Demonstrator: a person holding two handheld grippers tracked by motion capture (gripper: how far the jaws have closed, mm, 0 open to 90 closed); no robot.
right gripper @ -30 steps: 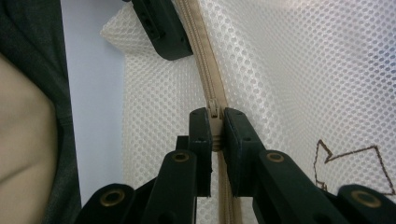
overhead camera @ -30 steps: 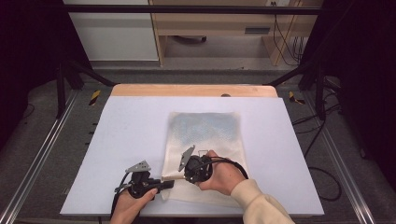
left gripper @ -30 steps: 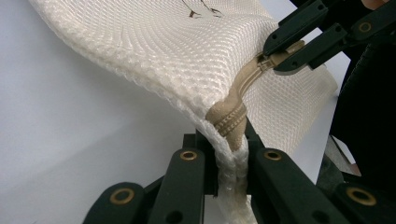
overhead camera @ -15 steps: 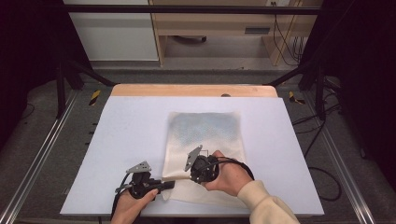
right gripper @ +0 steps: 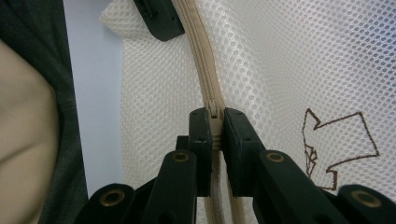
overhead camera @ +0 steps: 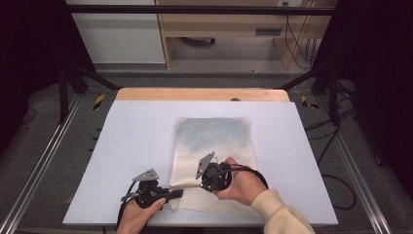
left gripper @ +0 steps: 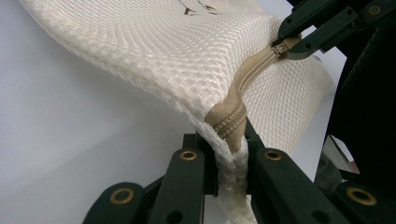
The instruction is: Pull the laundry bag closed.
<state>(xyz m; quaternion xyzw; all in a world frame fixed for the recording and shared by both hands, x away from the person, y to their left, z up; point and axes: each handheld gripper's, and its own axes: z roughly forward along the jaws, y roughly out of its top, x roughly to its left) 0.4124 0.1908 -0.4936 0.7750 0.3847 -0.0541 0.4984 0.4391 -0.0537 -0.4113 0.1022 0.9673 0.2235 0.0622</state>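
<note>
The mesh laundry bag (overhead camera: 214, 156) lies flat on the pale desk (overhead camera: 131, 141), right of its middle and close to my edge, with its zipper (left gripper: 243, 88) running along the near end. My left tongs (overhead camera: 176, 193) are clamped shut on the bag's near left corner, right at the end of the zipper tape (left gripper: 229, 123); in the left gripper view the mesh bunches up between the jaws and lifts off the desk a little. I hold that corner so the bag cannot slide and the zipper stays taut. My right tongs (overhead camera: 197, 186) are closed on the zipper's slider pull (right gripper: 213, 114), pinched between the two jaws in the right gripper view, with the closed teeth running ahead toward the left tongs' black jaw tip at the top of that view. That grip, I judge, lets me draw the slider along the line while the other end is anchored. A brown outline drawing (right gripper: 334, 147) is stitched on the mesh beside the zipper. Compared with a second ago, my right hand (overhead camera: 243, 183) has shifted slightly rightward along the bag's near edge, away from the left tongs, so the gap between them is wider; my left hand (overhead camera: 139, 214) has stayed put.
</note>
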